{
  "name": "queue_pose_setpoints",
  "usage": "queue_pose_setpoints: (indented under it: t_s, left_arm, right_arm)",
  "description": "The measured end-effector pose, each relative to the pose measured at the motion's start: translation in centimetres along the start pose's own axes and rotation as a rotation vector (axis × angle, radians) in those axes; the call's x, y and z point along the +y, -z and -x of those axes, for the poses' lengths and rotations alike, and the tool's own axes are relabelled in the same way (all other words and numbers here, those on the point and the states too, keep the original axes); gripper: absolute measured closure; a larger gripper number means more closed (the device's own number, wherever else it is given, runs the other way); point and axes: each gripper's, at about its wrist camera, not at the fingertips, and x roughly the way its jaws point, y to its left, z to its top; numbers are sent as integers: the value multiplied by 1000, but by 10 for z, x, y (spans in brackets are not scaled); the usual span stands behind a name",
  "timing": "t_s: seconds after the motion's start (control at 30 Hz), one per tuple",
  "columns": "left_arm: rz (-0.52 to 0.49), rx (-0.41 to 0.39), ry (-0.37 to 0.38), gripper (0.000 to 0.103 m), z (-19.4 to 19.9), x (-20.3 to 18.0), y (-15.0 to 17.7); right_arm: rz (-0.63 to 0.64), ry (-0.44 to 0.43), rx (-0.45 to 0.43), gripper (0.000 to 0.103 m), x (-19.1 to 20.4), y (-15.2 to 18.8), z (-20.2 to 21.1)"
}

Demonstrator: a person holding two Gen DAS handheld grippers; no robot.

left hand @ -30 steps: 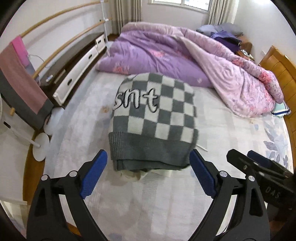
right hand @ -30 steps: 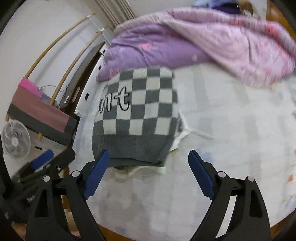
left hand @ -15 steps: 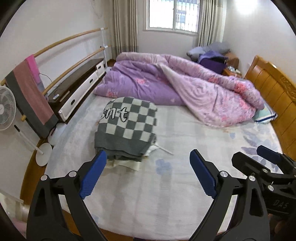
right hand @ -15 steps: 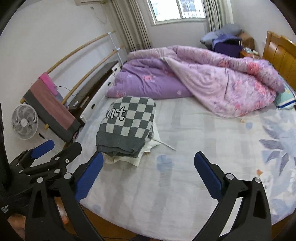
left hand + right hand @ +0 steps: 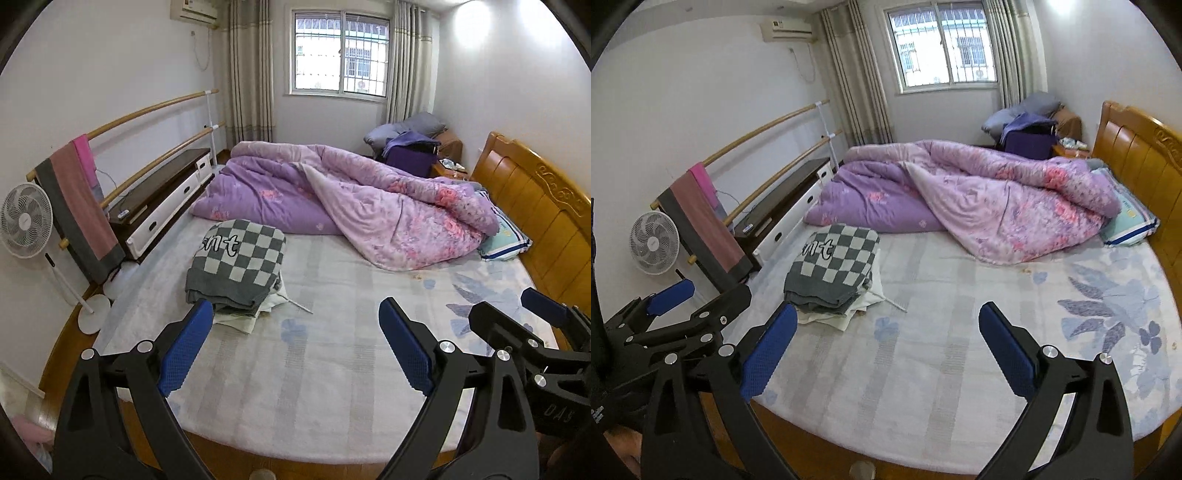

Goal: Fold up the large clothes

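A folded grey-and-white checkered sweater (image 5: 240, 260) lies on top of a folded white garment (image 5: 240, 319) on the left part of the bed (image 5: 332, 369). It also shows in the right wrist view (image 5: 834, 266). My left gripper (image 5: 295, 347) is open and empty, held back above the bed's near edge, well short of the pile. My right gripper (image 5: 886, 350) is open and empty, likewise back from the pile. The right gripper shows at the right of the left wrist view (image 5: 532, 332); the left gripper shows at the left of the right wrist view (image 5: 676, 310).
A crumpled purple-pink quilt (image 5: 351, 206) fills the far half of the bed. A wooden headboard (image 5: 535, 214) and a pillow (image 5: 506, 240) are at the right. At the left stand a fan (image 5: 26, 221), a rail with towels (image 5: 77, 206) and a low cabinet (image 5: 162, 199).
Both grippers have pulled back and up from the folded sweater, which was close between the fingers one second ago. The pile lies unmoved. Both grippers stayed open.
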Motion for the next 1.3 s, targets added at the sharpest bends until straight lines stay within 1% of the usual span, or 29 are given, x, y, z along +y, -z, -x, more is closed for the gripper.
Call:
queue_pose_setpoints:
  t_s: [0.2, 0.3, 0.47, 0.67, 0.8, 0.9, 1.2, 1.3]
  left_arm:
    - [-22, -56, 14, 11, 41, -3, -2]
    - [-35, -88, 26, 11, 60, 1, -3]
    - [-40, -125, 37, 11, 86, 16, -2]
    - [-61, -161, 46, 11, 112, 30, 3]
    - [-70, -209, 42, 11, 130, 38, 3]
    - [-75, -228, 42, 11, 139, 40, 2]
    - [-80, -251, 54, 9, 152, 49, 3]
    - [-85, -263, 34, 7, 155, 50, 5]
  right_arm:
    - [3, 14, -49, 8, 9, 1, 45]
    - [4, 29, -86, 8, 20, 3, 66]
    - [0, 36, -124, 8, 37, 7, 90]
    - [-4, 48, -152, 8, 51, 11, 109]
    - [3, 58, -174, 8, 60, 11, 122]
    - [12, 70, -189, 8, 66, 11, 129]
    - [24, 78, -203, 8, 74, 14, 137]
    - [30, 85, -202, 8, 78, 16, 137]
